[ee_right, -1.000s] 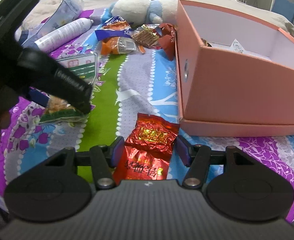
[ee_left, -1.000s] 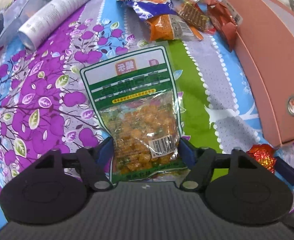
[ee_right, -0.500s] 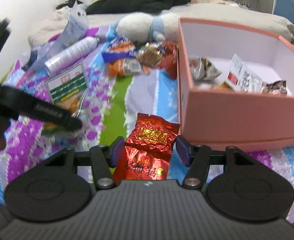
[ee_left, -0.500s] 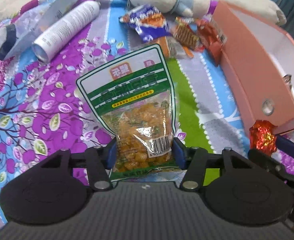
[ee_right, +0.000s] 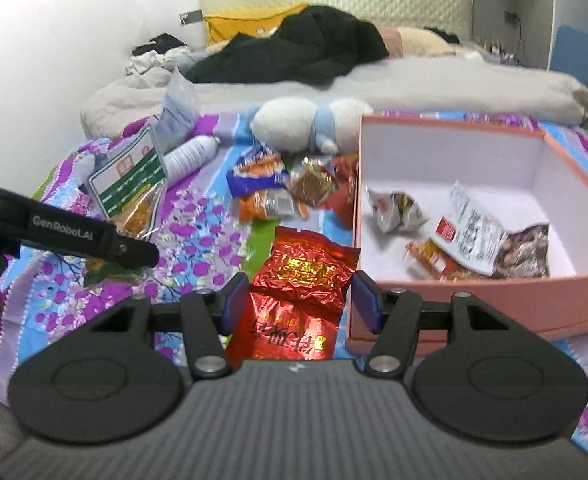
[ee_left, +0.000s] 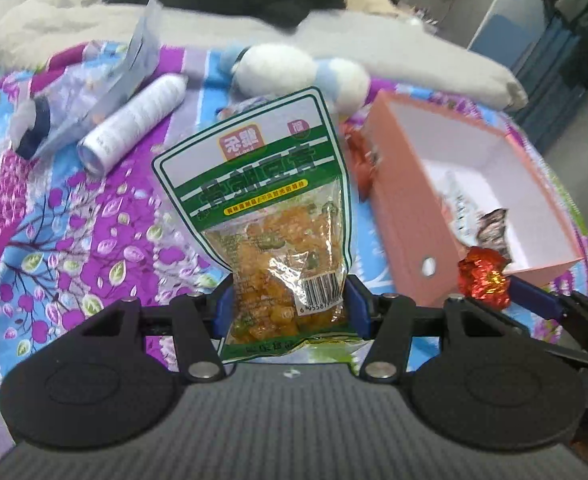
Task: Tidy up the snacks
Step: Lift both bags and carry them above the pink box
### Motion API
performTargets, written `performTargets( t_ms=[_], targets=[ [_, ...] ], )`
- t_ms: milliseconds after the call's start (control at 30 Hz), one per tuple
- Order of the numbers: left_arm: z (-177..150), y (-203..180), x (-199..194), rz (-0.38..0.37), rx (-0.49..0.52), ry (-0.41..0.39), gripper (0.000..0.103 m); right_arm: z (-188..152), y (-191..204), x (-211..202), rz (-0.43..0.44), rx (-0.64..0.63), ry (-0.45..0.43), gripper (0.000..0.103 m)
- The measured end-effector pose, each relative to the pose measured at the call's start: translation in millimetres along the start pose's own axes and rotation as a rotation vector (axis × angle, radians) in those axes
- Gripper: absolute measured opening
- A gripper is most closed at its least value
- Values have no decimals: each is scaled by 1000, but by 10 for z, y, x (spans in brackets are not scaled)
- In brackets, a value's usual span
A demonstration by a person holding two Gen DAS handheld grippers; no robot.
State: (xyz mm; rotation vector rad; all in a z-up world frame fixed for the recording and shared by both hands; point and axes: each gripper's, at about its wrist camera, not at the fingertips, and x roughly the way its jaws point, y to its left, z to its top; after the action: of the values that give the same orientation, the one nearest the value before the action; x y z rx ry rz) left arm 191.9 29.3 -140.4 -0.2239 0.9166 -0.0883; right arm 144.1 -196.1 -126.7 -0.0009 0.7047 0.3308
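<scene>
Snacks: the green bag (ee_left: 269, 216) is now up off the bedspread (ee_left: 73, 220), pinched in the left gripper (ee_left: 289, 312), whose jaws just closed in on it. The right gripper (ee_right: 300, 306) has lifted the red pack (ee_right: 294, 296) too, clamped. Both hang near the pink box (ee_right: 474, 304) on the right, so I'd guess dropping them in comes next.

Plush toy (ee_left: 302, 76) (top of the bed) smeared by blur.
</scene>
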Motion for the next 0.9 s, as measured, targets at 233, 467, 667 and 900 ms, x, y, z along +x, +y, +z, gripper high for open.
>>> performTargets(
  t_ms=[233, 467, 667, 900],
  targets=[
    [134, -316, -293, -67, 25, -66, 61, 175, -85, -276, -35, -10, -65, 60],
    [169, -607, -369, -114, 69, -82, 61, 254, -294, -546, -97, 1, -108, 60],
    [185, -868, -336, -163, 104, -84, 61, 203, -513, -630, -153, 41, -110, 60],
    [319, -1182, -192, -209, 135, -79, 61, 203, -735, -562, -189, 79, -100, 60]
  ],
)
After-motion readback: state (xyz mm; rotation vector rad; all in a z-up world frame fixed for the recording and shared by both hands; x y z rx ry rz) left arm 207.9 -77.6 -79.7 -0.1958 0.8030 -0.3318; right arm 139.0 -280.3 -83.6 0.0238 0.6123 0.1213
